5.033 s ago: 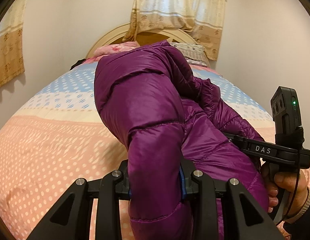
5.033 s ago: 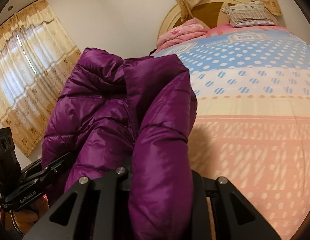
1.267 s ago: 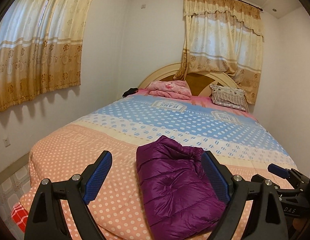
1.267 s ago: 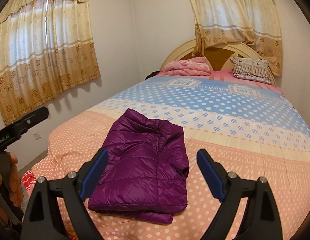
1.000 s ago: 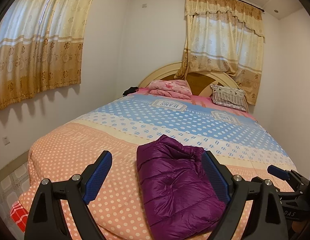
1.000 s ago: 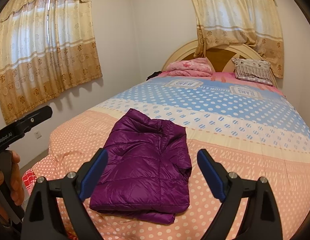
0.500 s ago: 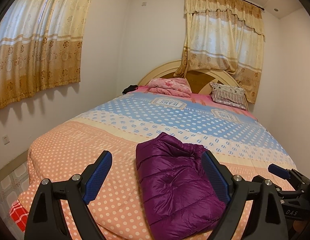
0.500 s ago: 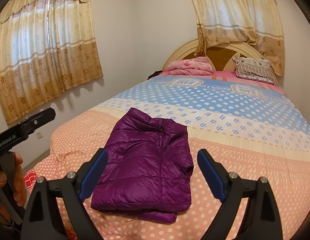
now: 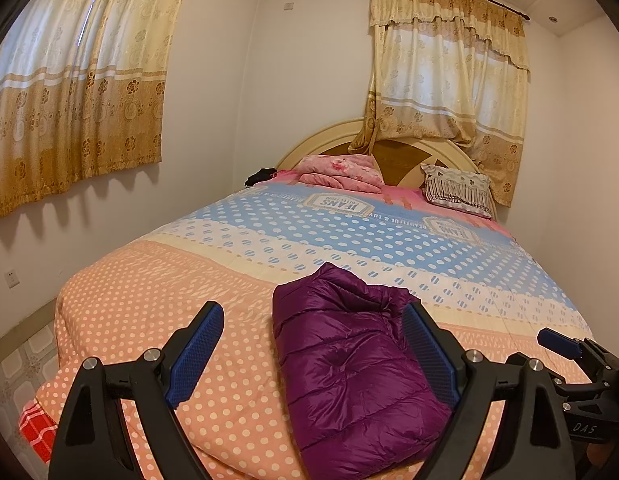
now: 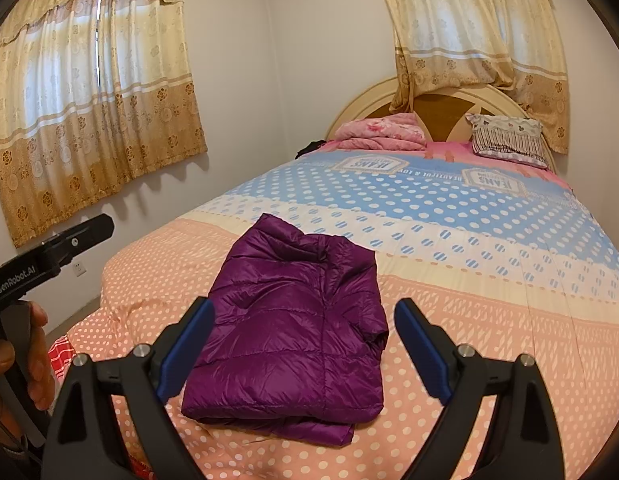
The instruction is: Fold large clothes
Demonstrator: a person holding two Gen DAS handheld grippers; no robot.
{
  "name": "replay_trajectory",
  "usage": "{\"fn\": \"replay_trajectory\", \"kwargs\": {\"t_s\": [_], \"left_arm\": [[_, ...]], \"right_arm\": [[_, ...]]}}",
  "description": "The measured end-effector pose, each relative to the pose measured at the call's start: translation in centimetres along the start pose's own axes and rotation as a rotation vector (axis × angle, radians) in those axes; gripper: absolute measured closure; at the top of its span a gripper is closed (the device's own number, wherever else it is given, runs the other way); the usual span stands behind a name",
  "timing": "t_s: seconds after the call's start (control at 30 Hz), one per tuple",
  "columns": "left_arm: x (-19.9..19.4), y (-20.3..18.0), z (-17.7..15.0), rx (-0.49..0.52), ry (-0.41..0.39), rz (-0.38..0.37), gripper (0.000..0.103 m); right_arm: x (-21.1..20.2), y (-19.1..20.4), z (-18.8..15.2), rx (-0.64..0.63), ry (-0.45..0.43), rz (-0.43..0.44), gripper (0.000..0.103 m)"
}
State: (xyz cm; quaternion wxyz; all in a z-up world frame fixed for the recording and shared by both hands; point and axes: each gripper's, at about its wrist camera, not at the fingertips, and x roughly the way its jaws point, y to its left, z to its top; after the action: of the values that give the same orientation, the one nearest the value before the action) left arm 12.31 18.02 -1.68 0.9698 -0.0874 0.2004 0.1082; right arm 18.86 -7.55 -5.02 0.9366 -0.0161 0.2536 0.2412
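Observation:
A purple puffer jacket (image 9: 349, 372) lies folded into a compact rectangle near the foot of the bed (image 9: 157, 304); it also shows in the right wrist view (image 10: 293, 328). My left gripper (image 9: 313, 320) is open and empty, held above and short of the jacket, which lies between its blue pads. My right gripper (image 10: 303, 314) is open and empty too, also held back from the jacket. The left gripper's body (image 10: 49, 256) shows at the left of the right wrist view. The right gripper's tip (image 9: 565, 344) shows at the right of the left wrist view.
The polka-dot bedspread (image 10: 489, 280) covers the bed. A pink folded blanket (image 9: 337, 172) and a striped pillow (image 9: 457, 192) lie by the headboard (image 10: 441, 112). Curtained windows (image 9: 69, 92) line the walls. A red checked cloth (image 9: 37, 428) lies on the floor at left.
Five seconds ago both grippers were shut on the jacket and held it up. Now it lies folded on the bed and both grippers are open. Over the last second little has moved.

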Motion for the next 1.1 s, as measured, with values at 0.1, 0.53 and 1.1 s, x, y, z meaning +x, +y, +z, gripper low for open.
{"fn": "replay_trajectory", "kwargs": {"t_s": [0.1,0.53,1.1], "left_arm": [[0.0,0.0,0.0,0.001,0.001,0.001,0.012],[0.1,-0.6,-0.2,0.015,0.0,-0.001,0.012],[0.0,-1.7,-0.2,0.046,-0.01,0.032,0.012]], "right_arm": [[0.0,0.0,0.0,0.002,0.0,-0.002,0.009],[0.0,0.1,0.1,0.0,0.0,0.0,0.009],[-0.1,0.1,-0.1,-0.004,0.0,0.013,0.009]]}}
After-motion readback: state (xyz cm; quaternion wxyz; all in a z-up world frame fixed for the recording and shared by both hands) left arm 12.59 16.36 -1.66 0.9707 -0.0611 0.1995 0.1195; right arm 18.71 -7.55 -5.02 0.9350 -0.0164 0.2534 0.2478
